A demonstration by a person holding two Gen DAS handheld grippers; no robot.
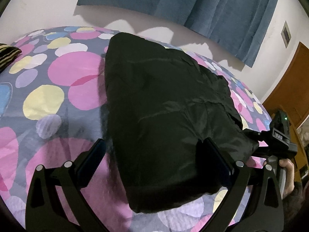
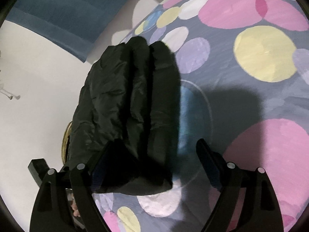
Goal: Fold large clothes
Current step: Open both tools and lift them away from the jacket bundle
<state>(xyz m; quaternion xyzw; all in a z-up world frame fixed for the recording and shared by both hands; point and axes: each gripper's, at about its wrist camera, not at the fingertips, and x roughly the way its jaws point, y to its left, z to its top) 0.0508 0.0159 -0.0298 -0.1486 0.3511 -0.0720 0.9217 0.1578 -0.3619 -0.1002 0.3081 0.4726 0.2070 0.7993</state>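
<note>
A black puffy jacket [image 1: 166,116] lies folded into a thick bundle on a bed with a spotted cover [image 1: 58,89]. My left gripper [image 1: 154,154] is open, its fingers on either side of the bundle's near end, the right finger [image 1: 216,160] against the fabric. In the right wrist view the folded jacket [image 2: 127,106] shows edge-on with stacked layers. My right gripper [image 2: 156,154] is open, its left finger [image 2: 108,160] touching the jacket's near corner. The right gripper also shows in the left wrist view [image 1: 278,137] beside the bundle.
A striped dark cushion [image 1: 7,55] lies at the bed's far left. A white wall and blue curtain [image 1: 212,5] stand behind the bed. A wooden door [image 1: 289,89] is at right. The spotted cover [image 2: 260,58] spreads to the right of the jacket.
</note>
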